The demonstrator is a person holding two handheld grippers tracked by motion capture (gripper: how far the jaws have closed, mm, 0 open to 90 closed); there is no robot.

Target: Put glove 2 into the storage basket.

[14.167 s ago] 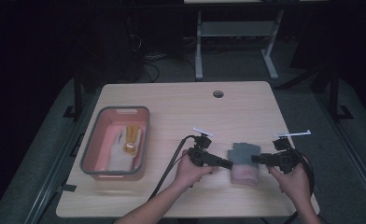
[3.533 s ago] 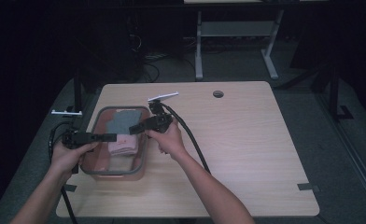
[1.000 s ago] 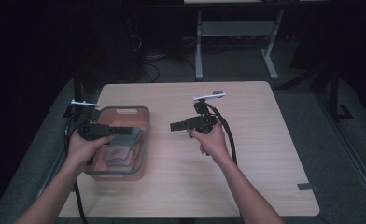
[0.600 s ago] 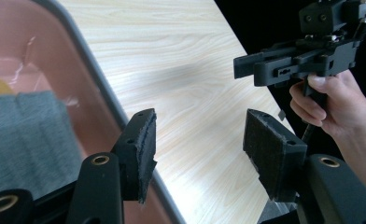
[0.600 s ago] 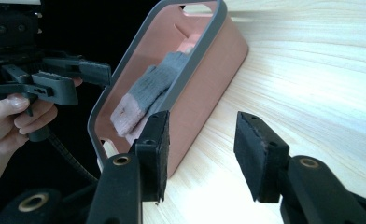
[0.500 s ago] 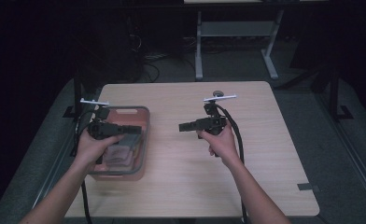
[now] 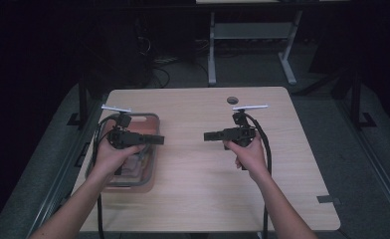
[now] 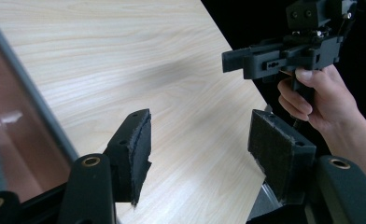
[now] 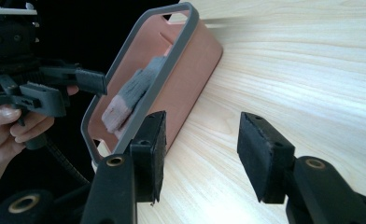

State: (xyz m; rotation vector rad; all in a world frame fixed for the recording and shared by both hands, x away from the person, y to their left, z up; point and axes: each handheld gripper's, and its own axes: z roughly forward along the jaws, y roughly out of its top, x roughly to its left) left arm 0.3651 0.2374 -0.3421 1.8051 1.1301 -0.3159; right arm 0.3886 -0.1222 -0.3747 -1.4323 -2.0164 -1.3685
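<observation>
Both tools have come away from the pink bin (image 7: 148, 180), which sits at the left edge of the tabletop (image 7: 198, 199). Folded grey-and-pink cloth (image 9: 130, 95) now lies inside the bin, resting against its inner wall; earlier this bundle was out on the tabletop to the right of the bin, between the two tools, and a few seconds ago both tools were down over the bin with it. Left tool (image 7: 159, 140) hovers above the bin's near-right rim, pointing away from it across the bare wood; its jaws have just been opening, stand about half apart, nothing between the pads (image 8: 141, 147). Right tool (image 7: 207, 135) is held well to the right of the bin over open tabletop, pointing back toward it; its jaws have likewise just been opening, roughly half apart, empty. Over the last second the right hand has drawn further from the bin. Judgement: the cloth is delivered and released, so the placing step looks done; the hands appear to be retreating to rest.
</observation>
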